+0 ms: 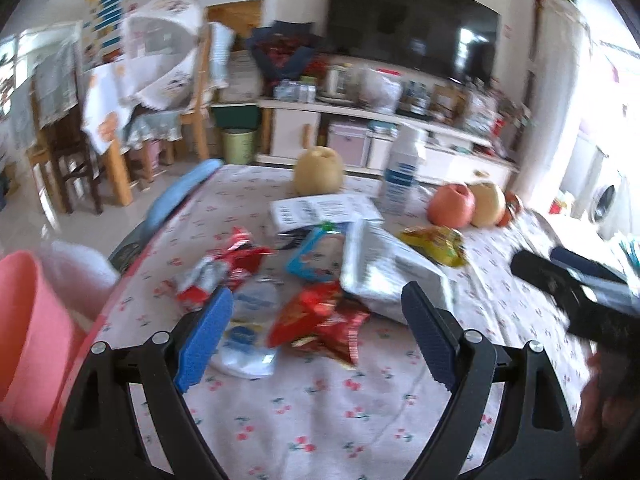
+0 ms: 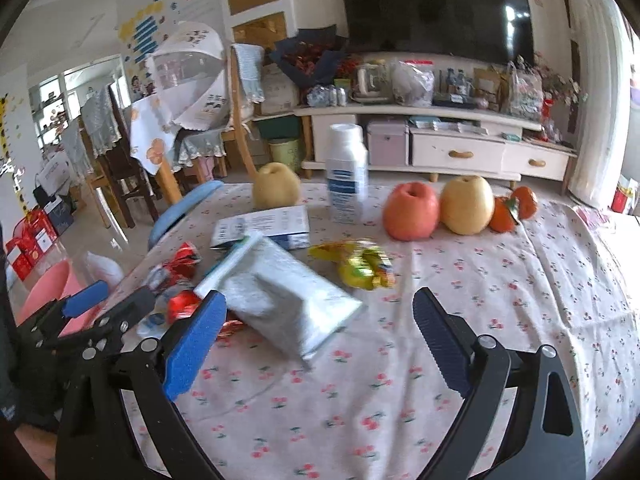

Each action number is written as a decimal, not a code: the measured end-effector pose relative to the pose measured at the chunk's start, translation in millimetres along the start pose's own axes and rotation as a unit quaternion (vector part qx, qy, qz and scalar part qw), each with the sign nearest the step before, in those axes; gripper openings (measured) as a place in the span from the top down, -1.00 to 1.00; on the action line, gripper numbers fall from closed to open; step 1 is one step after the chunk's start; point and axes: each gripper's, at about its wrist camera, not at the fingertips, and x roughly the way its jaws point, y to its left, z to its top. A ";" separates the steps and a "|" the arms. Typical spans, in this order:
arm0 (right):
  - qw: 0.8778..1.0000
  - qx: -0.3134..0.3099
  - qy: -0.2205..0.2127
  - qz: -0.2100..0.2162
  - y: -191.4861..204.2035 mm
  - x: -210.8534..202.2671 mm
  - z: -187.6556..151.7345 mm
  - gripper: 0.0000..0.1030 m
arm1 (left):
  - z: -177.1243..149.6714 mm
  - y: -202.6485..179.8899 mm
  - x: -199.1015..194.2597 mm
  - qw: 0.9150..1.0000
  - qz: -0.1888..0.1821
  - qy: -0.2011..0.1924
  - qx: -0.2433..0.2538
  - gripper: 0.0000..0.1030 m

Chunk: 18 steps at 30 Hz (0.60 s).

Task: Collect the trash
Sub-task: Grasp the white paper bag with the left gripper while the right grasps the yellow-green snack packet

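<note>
Wrappers scattered on the cherry-print tablecloth (image 1: pixel 328 420) in front of our two grippers.
Our left gripper (image 1: pixel 316 340) and right gripper (image 2: pixel 316 344) both hang spread wide, holding nothing; a red wrapper (image 1: pixel 320 324) lies just left of the silver bag (image 2: pixel 280 304), a yellow wrapper (image 2: pixel 360 266) just right.

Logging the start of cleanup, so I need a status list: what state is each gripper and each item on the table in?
left gripper: open, empty
right gripper: open, empty
silver bag: crumpled, lying flat
red wrapper: torn open, crumpled
yellow wrapper: crumpled
white bottle: upright
paper box: lying flat
red apple: whole, upright
pink bin: open
</note>
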 end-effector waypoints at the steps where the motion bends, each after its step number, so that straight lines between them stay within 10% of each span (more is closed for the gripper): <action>1: 1.000 0.006 0.006 -0.003 -8.0 3.5 0.9 -0.81 | 0.1 -8.4 2.7 1.000 -0.005 0.001 0.018 -0.69; 18: 0.992 0.057 0.081 0.071 -67.5 94.9 17.7 -0.81 | 18.5 -30.2 71.5 0.997 -0.047 0.059 0.003 -0.68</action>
